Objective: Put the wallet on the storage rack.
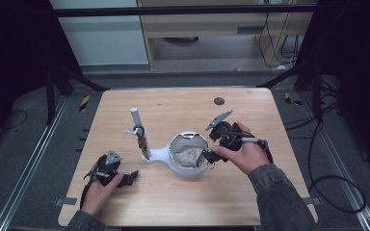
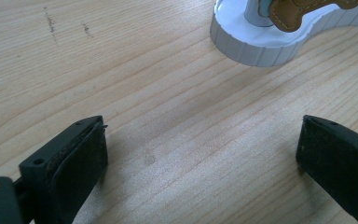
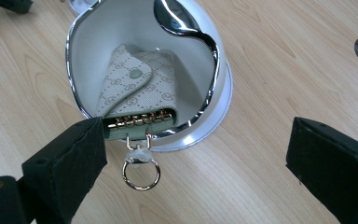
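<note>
1. The right gripper [image 3: 196,154] is standing with its jaws spread wide and pinching nothing; it is hovering at the right edge of the white, chrome-rimmed bowl-shaped tray [image 3: 221,88]. The left gripper [image 2: 200,163] is likewise gaping, with bare pale wooden table [image 2: 168,93] between its jaws, and is resting at the near left.
2. The beige monogram-patterned key case with a gold hook row and a dangling ring [image 3: 140,88] is lying inside the tray, leaning on the near wall, its ring [image 3: 141,173] hanging over the rim onto the table.
3. Progress, as judged: the case appears to be placed already and released; what is remaining is probably only pulling the right gripper clear.
4. Relative position: the case is sitting just beyond the right gripper's jaws, its hook end next to one pad, apparently not clamped. In the high view, the tray [image 1: 189,169] is lying mid-table, between the two grippers.
5. A white upright post [image 1: 138,125] carrying small hanging items is rising from the tray's left extension.
</note>
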